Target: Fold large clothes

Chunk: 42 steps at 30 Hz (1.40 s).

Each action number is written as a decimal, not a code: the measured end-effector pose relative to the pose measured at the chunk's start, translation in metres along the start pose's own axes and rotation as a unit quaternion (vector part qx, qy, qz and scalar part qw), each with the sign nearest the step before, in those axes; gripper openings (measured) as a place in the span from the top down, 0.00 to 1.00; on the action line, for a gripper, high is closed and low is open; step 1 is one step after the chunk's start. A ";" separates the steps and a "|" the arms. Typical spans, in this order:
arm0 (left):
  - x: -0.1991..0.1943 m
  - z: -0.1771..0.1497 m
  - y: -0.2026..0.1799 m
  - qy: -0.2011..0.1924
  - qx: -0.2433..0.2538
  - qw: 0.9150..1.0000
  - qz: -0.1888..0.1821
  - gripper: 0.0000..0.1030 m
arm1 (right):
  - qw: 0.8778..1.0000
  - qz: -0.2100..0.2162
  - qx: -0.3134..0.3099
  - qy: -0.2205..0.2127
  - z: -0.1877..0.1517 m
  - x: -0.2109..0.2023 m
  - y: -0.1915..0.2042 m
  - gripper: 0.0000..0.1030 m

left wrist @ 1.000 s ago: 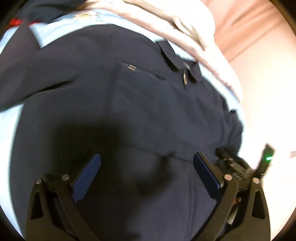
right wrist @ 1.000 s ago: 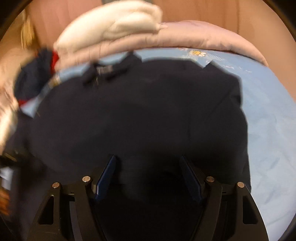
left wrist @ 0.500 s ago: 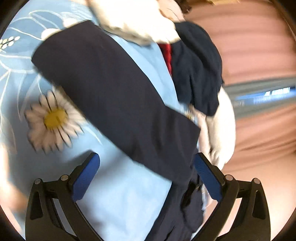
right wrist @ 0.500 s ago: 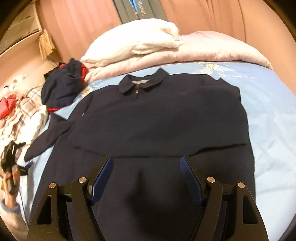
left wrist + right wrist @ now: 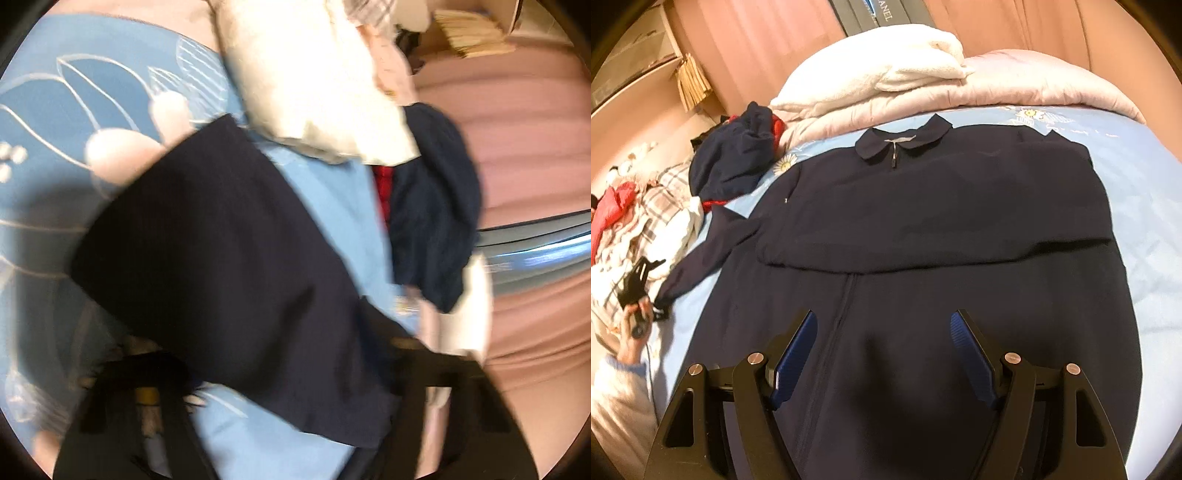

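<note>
On blue bedsheet (image 5: 1137, 155) | dark navy zip jacket (image 5: 923, 221) sleeve cuff (image 5: 665, 299) between just-closing left gripper (image 5: 639, 284) jaws, grip unclear | right gripper (image 5: 882, 350) held wide, empty | cuff may be missed through blur-fast motion

A light blue bedsheet (image 5: 1137, 192) printed with daisies, a white blanket (image 5: 886, 70) lay folded on a pale pink duvet (image 5: 1034, 81), a crumpled navy and red garment (image 5: 735, 162) sat beside a heap of plaid and white laundry (image 5: 661, 218), pink curtains (image 5: 757, 40) hung behind.
</note>
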<state>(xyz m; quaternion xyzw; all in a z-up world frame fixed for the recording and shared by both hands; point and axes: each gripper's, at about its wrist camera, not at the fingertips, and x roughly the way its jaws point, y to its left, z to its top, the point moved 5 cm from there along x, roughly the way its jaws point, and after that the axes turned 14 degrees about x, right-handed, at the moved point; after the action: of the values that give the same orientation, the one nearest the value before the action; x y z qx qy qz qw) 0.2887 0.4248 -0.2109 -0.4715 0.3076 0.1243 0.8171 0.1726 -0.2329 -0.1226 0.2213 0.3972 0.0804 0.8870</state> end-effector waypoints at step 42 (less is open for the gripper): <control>-0.002 -0.334 -0.356 0.191 0.490 0.837 -0.152 0.16 | 0.987 0.074 0.141 -0.012 -0.007 -0.058 -0.075 0.26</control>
<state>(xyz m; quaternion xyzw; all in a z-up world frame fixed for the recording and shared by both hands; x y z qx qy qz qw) 0.3332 -0.0447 -0.0851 -0.0645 0.4023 -0.2612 0.8751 0.1257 -0.3155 -0.1225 0.3742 0.3768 0.0862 0.8429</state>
